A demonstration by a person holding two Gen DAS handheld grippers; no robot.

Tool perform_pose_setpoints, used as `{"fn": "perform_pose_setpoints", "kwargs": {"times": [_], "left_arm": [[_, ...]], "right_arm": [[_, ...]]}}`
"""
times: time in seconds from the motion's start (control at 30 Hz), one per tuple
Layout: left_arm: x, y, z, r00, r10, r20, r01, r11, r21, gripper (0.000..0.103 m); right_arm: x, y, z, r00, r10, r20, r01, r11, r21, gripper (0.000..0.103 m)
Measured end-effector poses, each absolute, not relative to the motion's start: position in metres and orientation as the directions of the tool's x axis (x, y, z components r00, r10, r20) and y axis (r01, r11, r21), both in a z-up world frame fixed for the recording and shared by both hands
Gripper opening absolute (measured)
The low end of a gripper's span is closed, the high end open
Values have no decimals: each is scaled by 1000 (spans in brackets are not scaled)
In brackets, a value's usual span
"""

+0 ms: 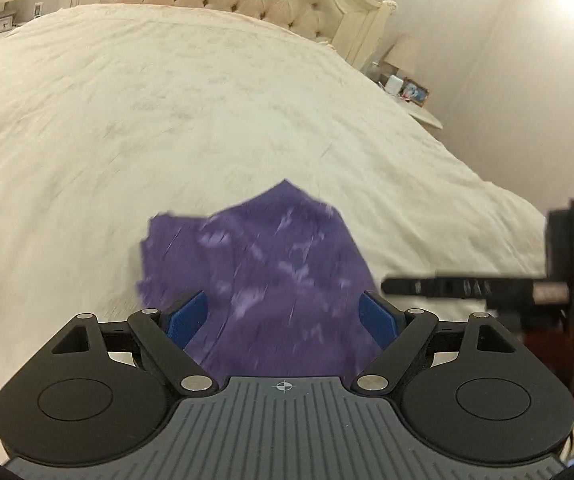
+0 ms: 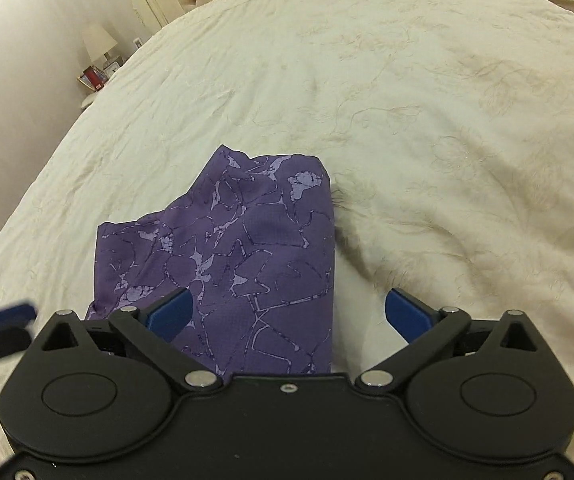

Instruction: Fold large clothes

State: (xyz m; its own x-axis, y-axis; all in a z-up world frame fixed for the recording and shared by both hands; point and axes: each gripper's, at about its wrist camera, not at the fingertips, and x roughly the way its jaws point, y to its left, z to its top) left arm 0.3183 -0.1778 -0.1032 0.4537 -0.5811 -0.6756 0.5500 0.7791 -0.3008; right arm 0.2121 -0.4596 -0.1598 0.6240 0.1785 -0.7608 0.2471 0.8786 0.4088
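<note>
Black left gripper [image 1: 285, 312] with grey ribbed deck, blue fingers [image 1: 187, 316], silver pivot screws, red sleeve [image 1: 555, 360]

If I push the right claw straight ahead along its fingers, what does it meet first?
Most likely the purple cloth: it lies folded on the bed, filling the left part of the gap in the open right claw. The right finger would pass over bare bedcover. How high it is above the cloth is unclear.

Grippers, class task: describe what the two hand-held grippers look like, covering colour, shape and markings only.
Left gripper: black linkage arms with silver pivot pins, blue fingers, two round black discs, a grey ribbed plate bearing a small crosshair mark. Right gripper: the same black linkages, silver pins and blue fingers, but a plain black body.
</note>
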Motion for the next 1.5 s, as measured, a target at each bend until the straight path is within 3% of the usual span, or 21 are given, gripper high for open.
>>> {"fn": "perform_pose_setpoints", "kwargs": {"times": [0.13,0.37,0.5,0.9,1.17,1.33,1.5], "left_arm": [[344,-205,-120,481,-540,-691,519,810,-272,83],[386,-198,-172,439,-354,-826,394,902,-178,83],[388,-180,-187,388,-391,-835,336,903,-267,84],[395,-184,-200,379,-390,-839,313,907,-281,88],[389,-182,-179,394,-399,-828,334,902,-275,88],[365,-179,-140,471,-405,-784,387,893,-229,103],[338,-176,-99,540,-395,-743,406,896,-181,103]], "right_arm": [[216,-464,-161,617,175,-767,244,884,398,103],[231,-474,-163,621,174,-764,243,885,398,102],[254,-480,-165,630,152,-762,235,897,374,102],[343,-482,-230,489,92,-867,305,914,269,102],[321,-484,-201,557,93,-825,270,919,286,103],[279,-474,-166,632,96,-769,215,931,294,102],[238,-458,-131,680,84,-728,195,937,290,103]]}}
